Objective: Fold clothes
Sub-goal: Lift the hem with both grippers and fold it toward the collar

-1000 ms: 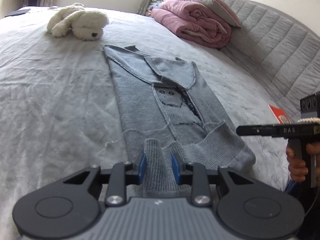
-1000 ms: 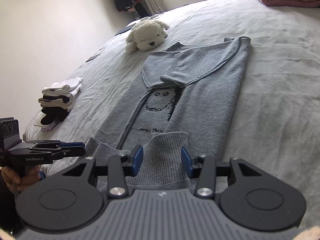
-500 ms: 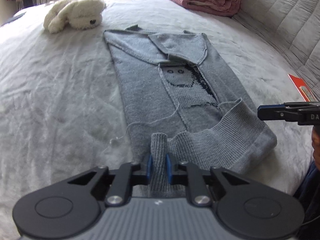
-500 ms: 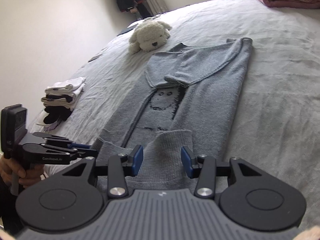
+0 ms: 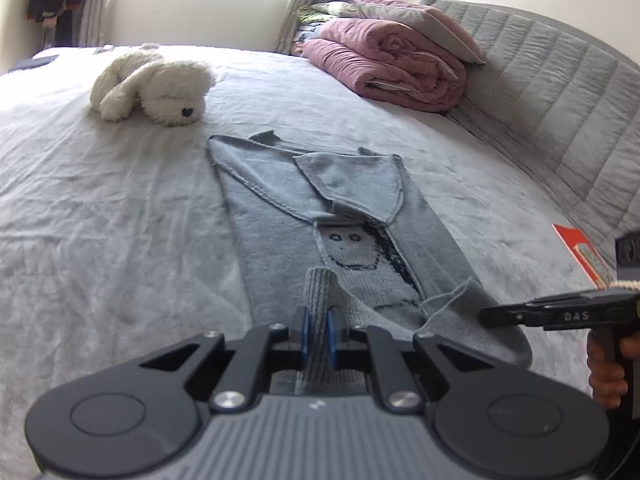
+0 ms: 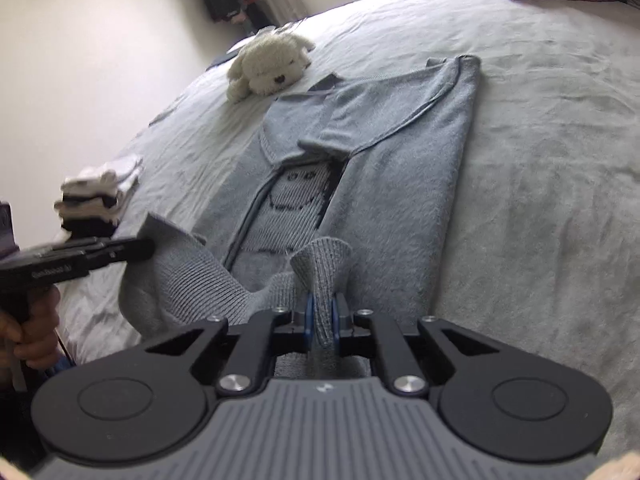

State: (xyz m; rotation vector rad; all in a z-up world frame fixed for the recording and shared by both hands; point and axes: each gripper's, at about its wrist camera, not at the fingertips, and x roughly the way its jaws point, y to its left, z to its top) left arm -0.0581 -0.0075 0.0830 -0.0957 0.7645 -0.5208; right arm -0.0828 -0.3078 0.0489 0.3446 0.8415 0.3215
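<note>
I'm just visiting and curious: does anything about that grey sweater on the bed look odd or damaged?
Yes. A loose thread straggles from the grey sweater near its ribbed hem, beside the knitted face; it looks like a pulled or frayed strand. Otherwise the sweater lies flat with its sleeves folded in.

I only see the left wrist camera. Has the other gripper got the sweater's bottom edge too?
Observer: Yes. The right gripper has its jaws closing, with the hem of the grey sweater bunched between the pads.
Operator: Is there other stuff on the bed that I can't see?
Observer: A stack of folded clothes, white over dark, sits near the edge of the bed.
</note>
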